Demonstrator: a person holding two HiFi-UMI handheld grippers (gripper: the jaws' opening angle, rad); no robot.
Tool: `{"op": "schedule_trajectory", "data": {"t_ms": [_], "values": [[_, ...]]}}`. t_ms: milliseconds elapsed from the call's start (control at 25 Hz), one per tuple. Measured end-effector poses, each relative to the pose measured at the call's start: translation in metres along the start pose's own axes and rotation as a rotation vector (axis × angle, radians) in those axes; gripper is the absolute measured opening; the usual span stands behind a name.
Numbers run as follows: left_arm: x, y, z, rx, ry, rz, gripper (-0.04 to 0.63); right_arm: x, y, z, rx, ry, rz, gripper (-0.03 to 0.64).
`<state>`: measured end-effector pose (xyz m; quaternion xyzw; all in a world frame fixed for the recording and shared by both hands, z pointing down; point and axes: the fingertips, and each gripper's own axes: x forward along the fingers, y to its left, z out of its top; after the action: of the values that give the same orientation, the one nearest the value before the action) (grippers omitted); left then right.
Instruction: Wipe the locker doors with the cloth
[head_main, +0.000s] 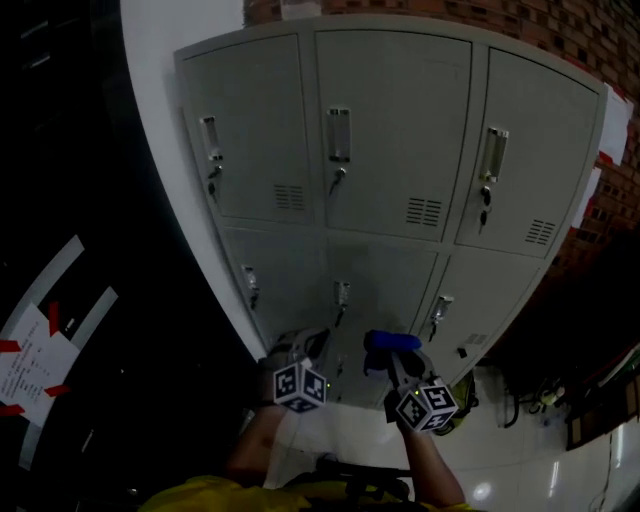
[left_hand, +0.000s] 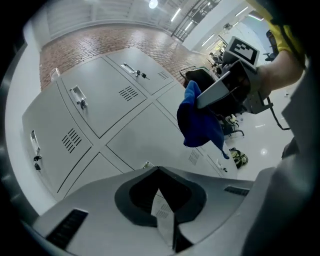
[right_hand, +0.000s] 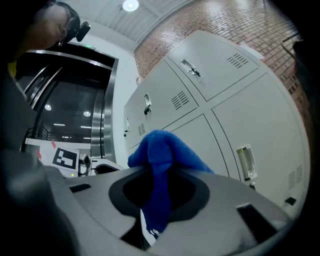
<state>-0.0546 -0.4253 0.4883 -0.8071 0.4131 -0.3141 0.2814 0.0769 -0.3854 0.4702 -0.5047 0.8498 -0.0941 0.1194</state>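
A bank of grey locker doors (head_main: 400, 130) fills the head view, each with a handle and vent slots. My right gripper (head_main: 392, 347) is shut on a blue cloth (head_main: 390, 340) and held close to the lower middle door. The cloth (right_hand: 160, 165) bunches up out of the jaws in the right gripper view. My left gripper (head_main: 305, 347) hangs beside it at the lower left door, shut, with nothing in it. From the left gripper view (left_hand: 162, 202) I see the cloth (left_hand: 197, 122) dangling from the right gripper (left_hand: 225, 92), just off the doors (left_hand: 115, 100).
A white wall strip (head_main: 160, 120) and a dark glass doorway (right_hand: 75, 110) stand left of the lockers. Brick wall (head_main: 570, 30) rises behind. A paper sign with red arrows (head_main: 35, 350) lies on the dark floor at left. Shoes (left_hand: 239, 157) and cables (head_main: 540, 400) lie at right.
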Motion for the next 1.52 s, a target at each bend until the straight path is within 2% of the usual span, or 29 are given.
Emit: {"op": "schedule_trajectory", "data": {"t_ms": [120,200,360,480,560,640,800,880,960,1160,1320,1400,1440,1520], "values": [[0.032,0.023,0.013,-0.008,-0.036,-0.003,-0.006,0.04,-0.01,0.045,-0.066,-0.034,0.019,0.072],[0.044,0.039,0.022,-0.02,-0.05,0.014,-0.006,0.072,-0.005,0.098,-0.116,-0.1,0.054,0.071],[0.043,0.066,0.048,-0.044,-0.104,0.048,-0.006,0.141,0.052,0.245,-0.271,-0.257,0.194,0.072],[0.041,0.077,0.057,-0.036,-0.126,0.069,-0.006,0.187,0.111,0.355,-0.337,-0.324,0.289,0.071],[0.041,0.079,0.056,-0.037,-0.126,0.069,-0.006,0.223,0.137,0.411,-0.381,-0.328,0.271,0.072],[0.042,0.079,0.054,-0.039,-0.118,0.067,-0.006,0.256,0.156,0.445,-0.408,-0.29,0.234,0.071],[0.043,0.077,0.048,-0.03,-0.105,0.075,-0.006,0.283,0.164,0.461,-0.447,-0.241,0.152,0.071],[0.05,0.074,0.043,0.011,-0.088,0.084,-0.006,0.278,0.158,0.462,-0.46,-0.24,0.139,0.071],[0.054,0.071,0.043,0.019,-0.083,0.08,-0.006,0.263,0.143,0.47,-0.48,-0.259,0.112,0.071],[0.055,0.065,0.05,0.002,-0.122,0.055,-0.006,0.175,0.063,0.52,-0.479,-0.415,-0.038,0.072],[0.059,0.065,0.049,0.011,-0.132,0.05,-0.006,0.113,-0.001,0.55,-0.411,-0.512,-0.164,0.072],[0.063,0.061,0.049,0.025,-0.131,0.043,-0.006,0.106,-0.003,0.551,-0.399,-0.518,-0.157,0.072],[0.064,0.06,0.05,0.032,-0.128,0.042,-0.006,0.113,0.007,0.543,-0.406,-0.5,-0.121,0.072],[0.065,0.061,0.051,0.039,-0.123,0.042,-0.006,0.146,0.046,0.506,-0.425,-0.431,0.009,0.072]]}}
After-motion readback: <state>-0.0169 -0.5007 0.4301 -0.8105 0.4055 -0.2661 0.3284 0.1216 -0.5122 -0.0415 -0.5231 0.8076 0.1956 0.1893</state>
